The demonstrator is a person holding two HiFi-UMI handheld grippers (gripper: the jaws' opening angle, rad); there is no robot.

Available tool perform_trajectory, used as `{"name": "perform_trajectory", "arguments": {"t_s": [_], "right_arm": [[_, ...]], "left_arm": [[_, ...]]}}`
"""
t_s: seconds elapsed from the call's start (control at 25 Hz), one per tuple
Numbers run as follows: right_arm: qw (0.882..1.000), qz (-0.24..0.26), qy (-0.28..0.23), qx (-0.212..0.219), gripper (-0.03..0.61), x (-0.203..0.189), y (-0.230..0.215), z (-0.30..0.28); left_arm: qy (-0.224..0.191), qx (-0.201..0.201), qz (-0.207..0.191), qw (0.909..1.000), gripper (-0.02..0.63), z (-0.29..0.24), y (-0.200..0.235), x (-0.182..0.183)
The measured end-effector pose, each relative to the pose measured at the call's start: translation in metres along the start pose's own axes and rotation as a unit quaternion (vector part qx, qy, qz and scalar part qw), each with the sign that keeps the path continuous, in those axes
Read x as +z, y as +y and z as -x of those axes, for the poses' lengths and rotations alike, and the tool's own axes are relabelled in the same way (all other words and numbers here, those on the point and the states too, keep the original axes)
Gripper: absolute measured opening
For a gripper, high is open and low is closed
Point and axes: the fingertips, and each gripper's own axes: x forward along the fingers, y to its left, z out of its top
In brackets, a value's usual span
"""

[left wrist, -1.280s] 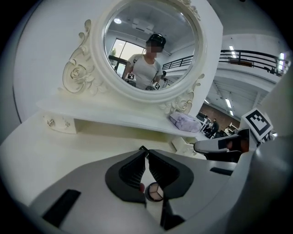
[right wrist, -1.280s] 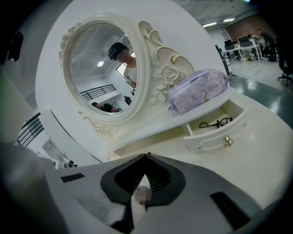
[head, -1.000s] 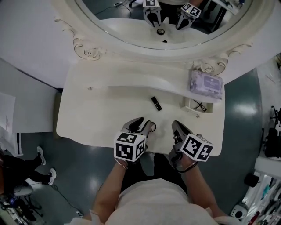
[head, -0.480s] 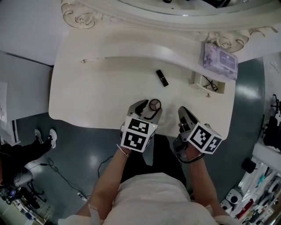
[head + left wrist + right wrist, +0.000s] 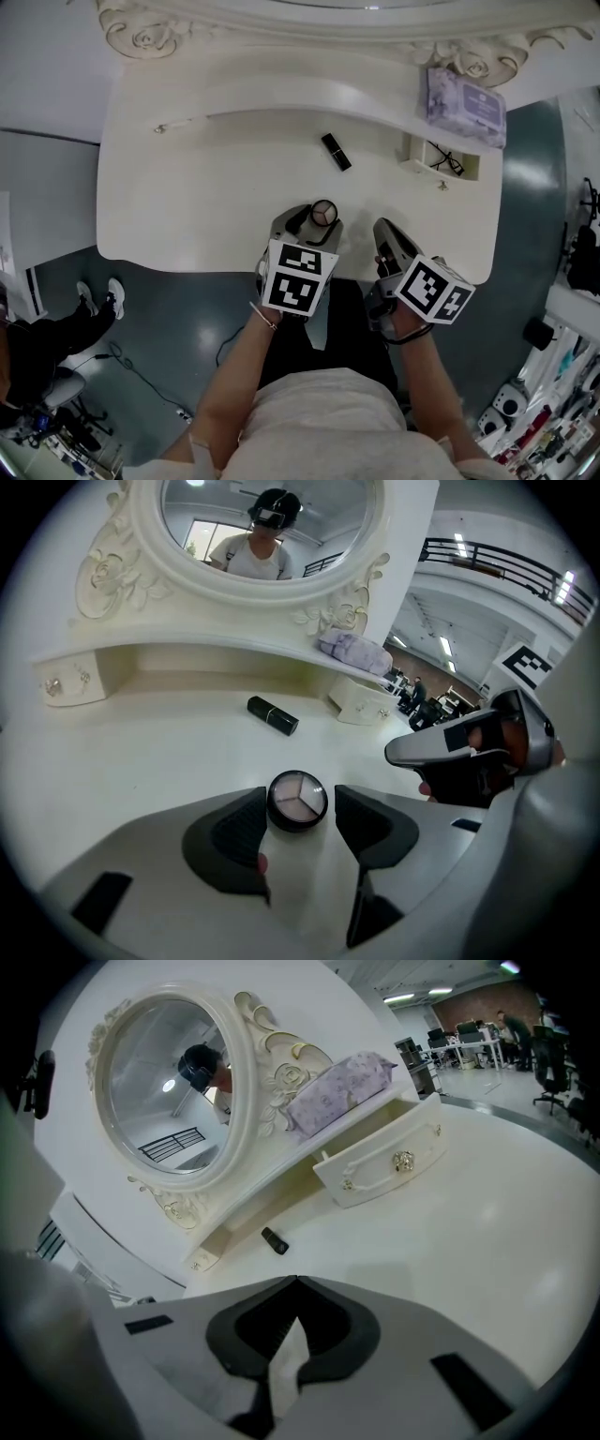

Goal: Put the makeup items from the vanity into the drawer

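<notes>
A round black compact [image 5: 323,211] [image 5: 297,800] with three pale shades lies on the white vanity top [image 5: 187,206]. It sits between the jaws of my left gripper [image 5: 314,217] [image 5: 298,808], which have just been opening. The right pad stands clear of it and the left pad is just beside its rim. A black lipstick tube [image 5: 336,151] [image 5: 272,715] [image 5: 275,1241] lies farther back on the top. The small right drawer [image 5: 439,183] [image 5: 380,1171] is pulled open. My right gripper [image 5: 386,234] [image 5: 296,1281] hovers to the right of the left one, shut and empty.
A purple tissue pack [image 5: 464,96] [image 5: 337,1091] rests on the shelf above the open drawer, which has a thin dark item inside. A matching small drawer [image 5: 161,127] [image 5: 66,682] at the left is closed. The oval mirror [image 5: 267,527] rises behind. The person stands at the vanity's front edge.
My left gripper came down to the vanity top and its jaws spread, so the compact now lies free between them. The right gripper sank a little and stayed shut.
</notes>
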Motion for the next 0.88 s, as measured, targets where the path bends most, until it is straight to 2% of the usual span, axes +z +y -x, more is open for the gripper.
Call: {"name": "perform_trajectory", "arguments": {"t_s": [0.4, 0.88], "right_arm": [[1.000, -0.010, -0.001, -0.002, 0.017, -0.0028, -0.0085, 0.0012], [1.000, -0.011, -0.010, 0.003, 0.017, 0.0016, -0.0037, 0.0031]], "left_arm": [[0.024, 0.041, -0.034, 0.9983, 0.225, -0.0085, 0.0023, -0.0047], [0.026, 0.046, -0.033, 0.9980, 0.222, -0.0068, 0.0042, -0.0033]]}}
